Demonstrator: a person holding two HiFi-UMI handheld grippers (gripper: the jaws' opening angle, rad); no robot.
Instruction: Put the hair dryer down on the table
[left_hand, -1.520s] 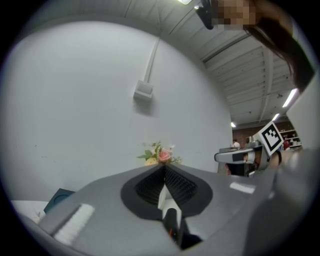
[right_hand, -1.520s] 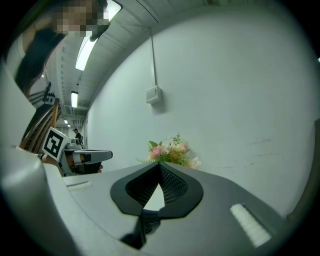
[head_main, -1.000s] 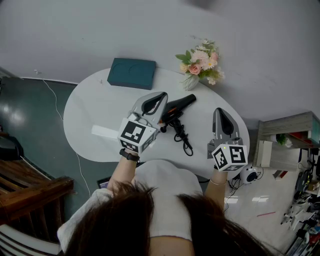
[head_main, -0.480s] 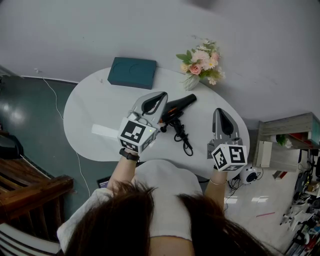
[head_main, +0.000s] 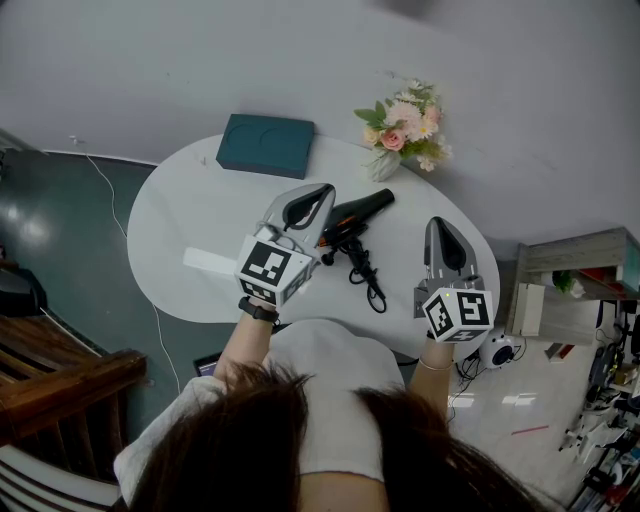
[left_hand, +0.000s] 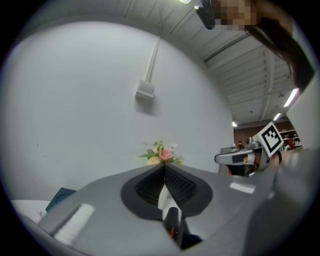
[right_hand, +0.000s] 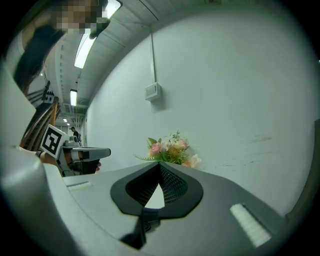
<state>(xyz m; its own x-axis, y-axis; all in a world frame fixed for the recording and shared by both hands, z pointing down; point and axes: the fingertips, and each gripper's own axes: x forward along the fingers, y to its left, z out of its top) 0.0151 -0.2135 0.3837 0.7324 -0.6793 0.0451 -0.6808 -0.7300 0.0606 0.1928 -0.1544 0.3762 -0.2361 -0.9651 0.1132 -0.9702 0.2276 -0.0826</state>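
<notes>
The black hair dryer (head_main: 360, 210) lies on the white oval table (head_main: 190, 215), its cord (head_main: 370, 282) curled toward the near edge. My left gripper (head_main: 322, 192) hovers just left of it with the jaws shut on nothing. Through the gap behind the tips in the left gripper view (left_hand: 163, 167), a dark piece of the dryer (left_hand: 172, 226) shows below. My right gripper (head_main: 444, 226) hangs to the dryer's right over the table's right end, shut and empty; in the right gripper view (right_hand: 160, 165) its jaws meet at the tip.
A teal box (head_main: 266, 147) sits at the table's far side, and a vase of flowers (head_main: 400, 130) stands at the back right by the wall. A flat white item (head_main: 210, 262) lies near the front left edge. A wooden bench (head_main: 60, 385) stands left of the table.
</notes>
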